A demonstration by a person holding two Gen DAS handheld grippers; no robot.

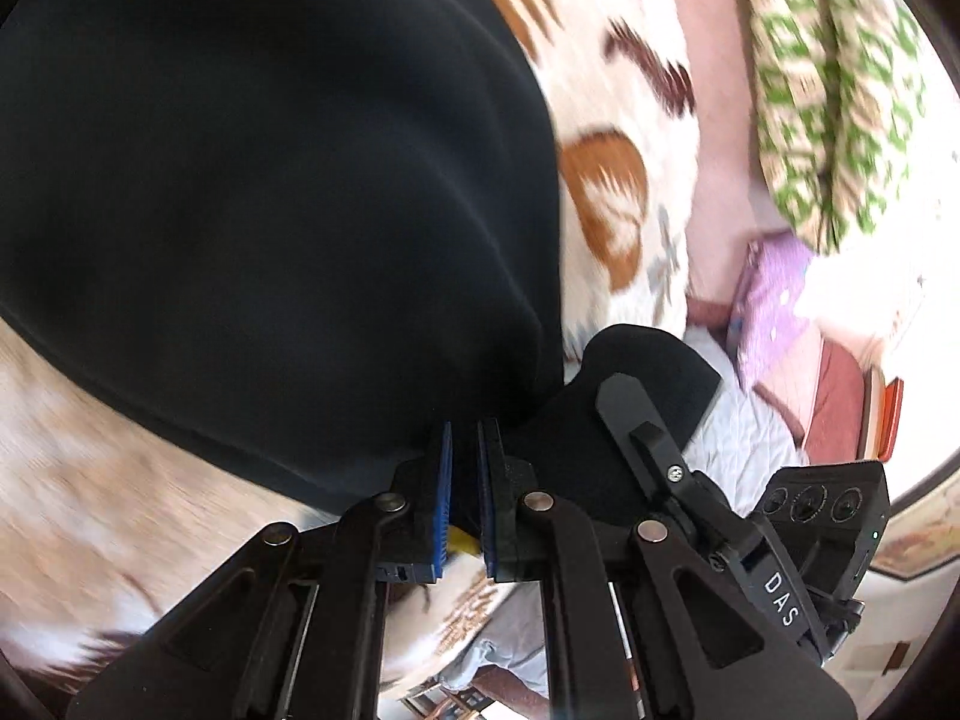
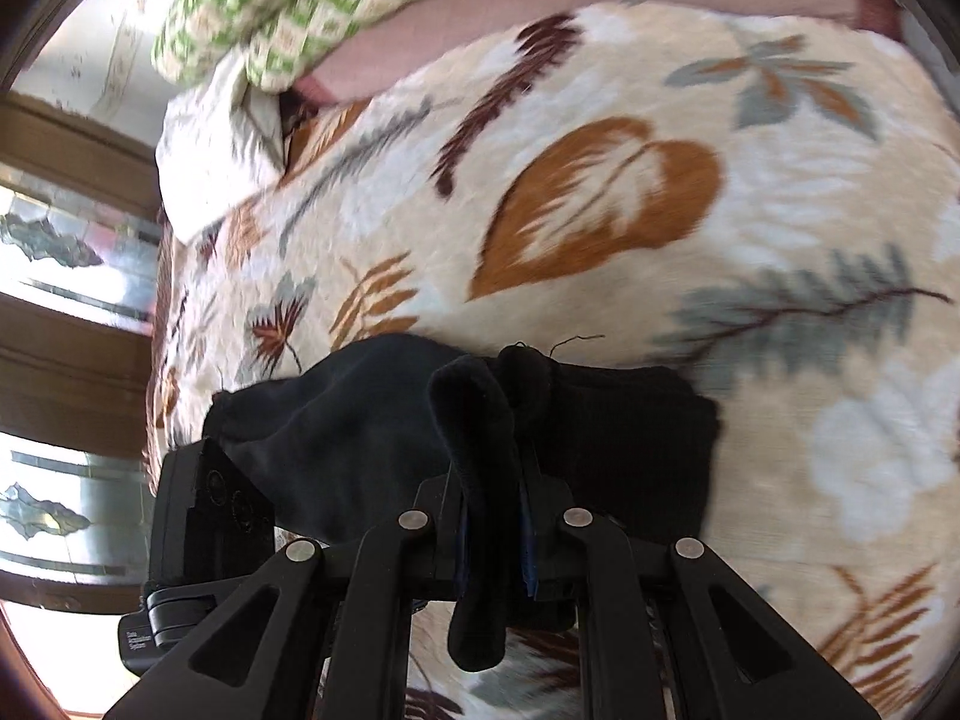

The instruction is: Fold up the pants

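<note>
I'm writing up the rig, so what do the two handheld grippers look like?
Both are matte black linkage frames with triangular cut-outs and round silver pivot pins. The left gripper has blue finger pads. The right gripper, seen beside it, carries white "DAS" lettering and a black three-lens module.

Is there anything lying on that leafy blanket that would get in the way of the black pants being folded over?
Nothing visible does. Both grippers already hold the black pants, and the leafy blanket ahead of them looks bare. The green-patterned pillow lies beyond its far edge.

Left gripper (image 1: pixel 463 483) clamped on black pants (image 1: pixel 270 192) – cloth spreading toward ten o'clock over leaf-print blanket (image 1: pixel 624 198); right gripper (image 1: pixel 654 450) at three o'clock.
</note>
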